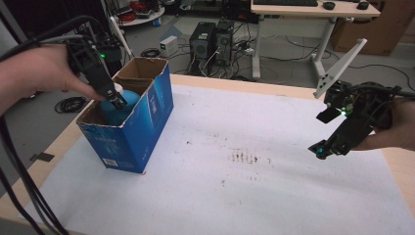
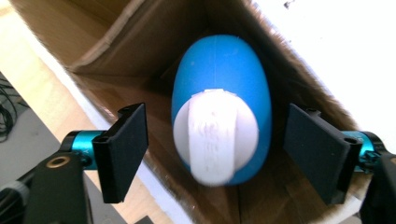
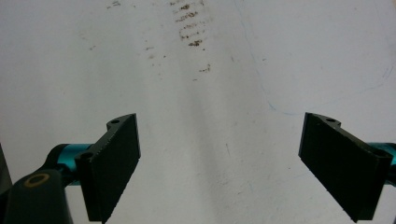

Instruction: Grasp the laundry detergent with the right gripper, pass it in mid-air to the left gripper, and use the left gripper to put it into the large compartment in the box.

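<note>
A blue egg-shaped bottle (image 2: 224,88) with a white cap (image 2: 215,135) lies inside an open blue cardboard box (image 1: 147,115) at the table's left. In the high view the blue bottle (image 1: 116,111) shows through the box's open top. My left gripper (image 2: 215,154) reaches down into the box, open, its jaws on either side of the cap without touching it. Seen from above, the left gripper (image 1: 116,102) sits just over the bottle. My right gripper (image 3: 219,163) is open over bare white paper, and the right gripper (image 1: 323,151) hovers at the table's right side, holding nothing.
White paper (image 1: 254,196) covers the wooden table, with a patch of brown stains (image 1: 244,156) near the middle. Beyond the far edge stand computer towers (image 1: 211,39), a white desk (image 1: 313,10) and cables on the floor. A cardboard box (image 1: 377,29) sits at the back right.
</note>
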The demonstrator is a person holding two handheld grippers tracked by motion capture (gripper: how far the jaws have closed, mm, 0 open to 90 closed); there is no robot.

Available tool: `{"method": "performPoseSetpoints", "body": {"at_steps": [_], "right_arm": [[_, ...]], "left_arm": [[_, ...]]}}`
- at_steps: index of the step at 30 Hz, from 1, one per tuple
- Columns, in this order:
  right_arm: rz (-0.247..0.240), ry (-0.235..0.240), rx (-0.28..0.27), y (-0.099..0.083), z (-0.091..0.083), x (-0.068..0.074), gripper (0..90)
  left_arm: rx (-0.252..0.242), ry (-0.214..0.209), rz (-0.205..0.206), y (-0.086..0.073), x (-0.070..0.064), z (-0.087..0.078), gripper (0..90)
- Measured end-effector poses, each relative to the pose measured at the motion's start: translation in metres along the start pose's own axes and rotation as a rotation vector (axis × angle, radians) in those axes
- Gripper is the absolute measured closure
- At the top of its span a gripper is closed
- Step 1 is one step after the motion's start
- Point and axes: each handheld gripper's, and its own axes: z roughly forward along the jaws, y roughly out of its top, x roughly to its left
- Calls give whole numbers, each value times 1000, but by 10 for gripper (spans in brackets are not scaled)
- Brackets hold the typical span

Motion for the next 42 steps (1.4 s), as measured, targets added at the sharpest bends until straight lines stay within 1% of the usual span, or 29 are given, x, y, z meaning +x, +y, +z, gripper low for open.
{"method": "performPoseSetpoints", "body": {"at_steps": [1, 3, 5, 7, 10, 11, 12, 13, 14, 17, 21, 22, 25, 27, 28, 29, 34, 35, 37, 42], "right_arm": [[-1, -1, -4, -1, 0, 0, 119], [14, -8, -12, -1, -1, 1, 119], [28, -9, -19, -2, -3, 2, 119], [34, -15, -27, -2, -5, 2, 120], [43, -23, -38, -3, -8, 5, 119], [43, -23, -38, -3, -8, 5, 119], [49, -27, -38, -3, -9, 6, 119], [52, -34, -44, -4, -10, 7, 119], [60, -36, -47, -5, -10, 8, 119], [62, -34, -64, -7, -11, 9, 119], [67, -32, -71, -8, -13, 12, 119], [70, -35, -74, -8, -14, 13, 119], [68, -38, -86, -8, -16, 15, 119], [68, -40, -92, -8, -17, 16, 119], [69, -40, -94, -8, -18, 16, 119], [66, -41, -98, -8, -19, 17, 119], [70, -39, -92, -9, -19, 17, 119], [70, -39, -91, -10, -19, 17, 119], [69, -37, -91, -10, -19, 16, 119], [68, -36, -93, -11, -19, 16, 119]], "left_arm": [[-10, 2, 9, 2, -1, -5, 208], [-44, -2, 26, 6, -4, -13, 202], [-72, -1, 47, 12, -10, -20, 199], [-100, -8, 75, 19, -17, -27, 199], [-135, -34, 130, 32, -30, -32, 199], [-135, -34, 130, 32, -30, -32, 199], [-154, -51, 168, 43, -41, -32, 199], [-163, -64, 189, 48, -47, -31, 199], [-165, -72, 205, 52, -50, -30, 199], [-171, -93, 261, 65, -65, -25, 199], [-180, -112, 302, 76, -78, -18, 199], [-188, -124, 318, 81, -84, -14, 199], [-193, -138, 349, 88, -95, -7, 199], [-192, -140, 354, 89, -97, -6, 200], [-192, -143, 364, 93, -102, -2, 200], [-194, -143, 361, 94, -105, 1, 199], [-186, -155, 379, 99, -115, 11, 200], [-187, -162, 381, 100, -116, 12, 199], [-185, -163, 384, 101, -118, 14, 199], [-183, -170, 387, 103, -118, 15, 200]]}}
